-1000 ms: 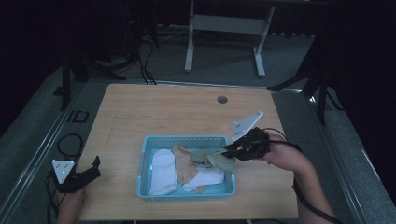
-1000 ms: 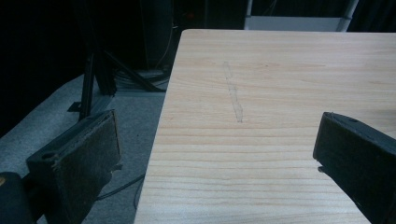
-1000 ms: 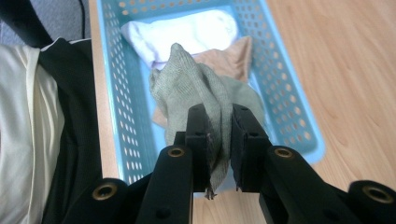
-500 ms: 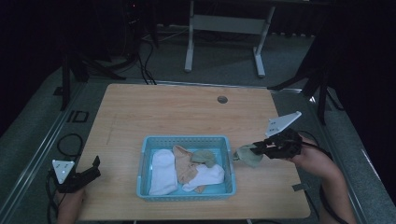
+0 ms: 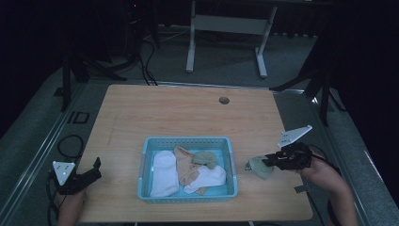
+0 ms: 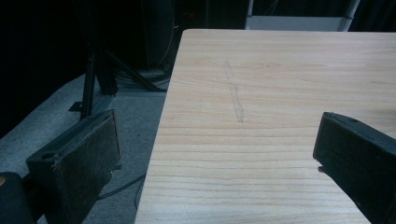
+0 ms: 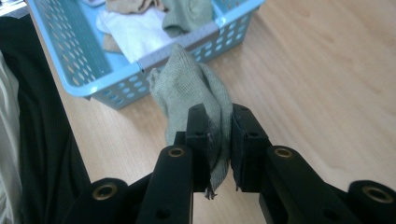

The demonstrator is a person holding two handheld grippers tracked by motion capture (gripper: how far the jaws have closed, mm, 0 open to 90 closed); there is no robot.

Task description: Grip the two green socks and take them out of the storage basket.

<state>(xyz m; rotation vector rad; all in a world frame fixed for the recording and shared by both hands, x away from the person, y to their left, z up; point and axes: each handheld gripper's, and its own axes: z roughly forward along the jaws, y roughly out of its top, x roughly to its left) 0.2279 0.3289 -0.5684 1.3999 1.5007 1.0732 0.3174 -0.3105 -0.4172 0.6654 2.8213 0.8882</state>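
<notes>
A light blue perforated basket (image 5: 188, 141) sits at the front middle of the wooden table (image 5: 188, 113). Inside lie a white sock (image 5: 163, 173), a tan sock (image 5: 184, 167), another white sock (image 5: 209, 177) and a green sock (image 5: 205, 158). My right gripper (image 5: 269, 161) is shut on a second green sock (image 5: 259, 166), held just right of the basket over the table. In the right gripper view the jaws pinch that green sock (image 7: 191, 91) in front of the basket's corner (image 7: 177, 49). My left gripper (image 5: 94, 170) stands open at the table's front left edge, nothing between its pads (image 6: 93, 154).
A round cable hole (image 5: 224, 100) is in the table's far right part. A white desk frame (image 5: 226, 28) stands on the floor beyond the table. Cables and dark stands (image 5: 141, 56) lie at the back left. The person's dark sleeve (image 7: 46, 154) is beside the right gripper.
My right gripper has carried the green sock out of the basket and rightward, then lowered it toward the table beside the basket. The left gripper has stayed in place.
</notes>
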